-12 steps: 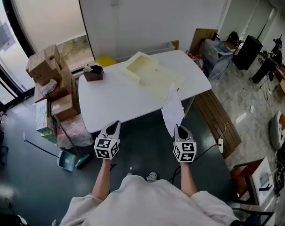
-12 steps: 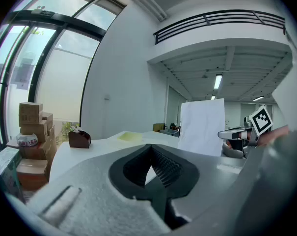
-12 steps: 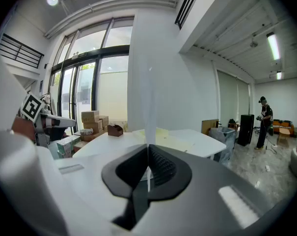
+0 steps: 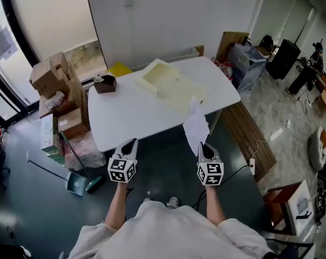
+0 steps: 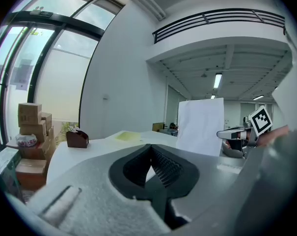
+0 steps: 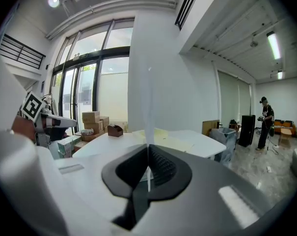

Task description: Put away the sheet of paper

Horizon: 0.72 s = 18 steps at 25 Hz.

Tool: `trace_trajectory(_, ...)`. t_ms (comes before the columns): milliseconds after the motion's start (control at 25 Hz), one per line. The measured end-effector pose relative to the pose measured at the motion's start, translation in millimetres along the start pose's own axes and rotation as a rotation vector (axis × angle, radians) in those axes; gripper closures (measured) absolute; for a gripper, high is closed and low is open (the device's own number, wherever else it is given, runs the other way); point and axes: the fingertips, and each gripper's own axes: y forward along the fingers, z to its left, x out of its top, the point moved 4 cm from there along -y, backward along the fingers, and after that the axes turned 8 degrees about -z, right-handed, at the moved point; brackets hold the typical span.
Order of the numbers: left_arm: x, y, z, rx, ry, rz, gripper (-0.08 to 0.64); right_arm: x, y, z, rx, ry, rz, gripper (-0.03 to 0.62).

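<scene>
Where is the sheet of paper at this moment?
In the head view the sheet of paper is at the right, clamped in the right hand-held gripper, at the near edge of the white table.

Your sheet of paper point(image 4: 196, 127): white. Table point(image 4: 125, 115): white too. Tray point(image 4: 171, 82): pale yellow. Your left gripper point(image 4: 131, 142) and right gripper point(image 4: 202, 145): grey, cubes in black-and-white squares. Cardboard boxes point(image 4: 55, 77): brown. Floor point(image 4: 163, 163): dark blue-grey.
</scene>
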Motion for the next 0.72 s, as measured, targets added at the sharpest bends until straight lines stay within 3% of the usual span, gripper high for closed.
trace_trajectory(720,-12,19,-47,0.067,-0.011,-0.007,0.557,-11,-3,-50,0.101,-0.046,0.013,0.591)
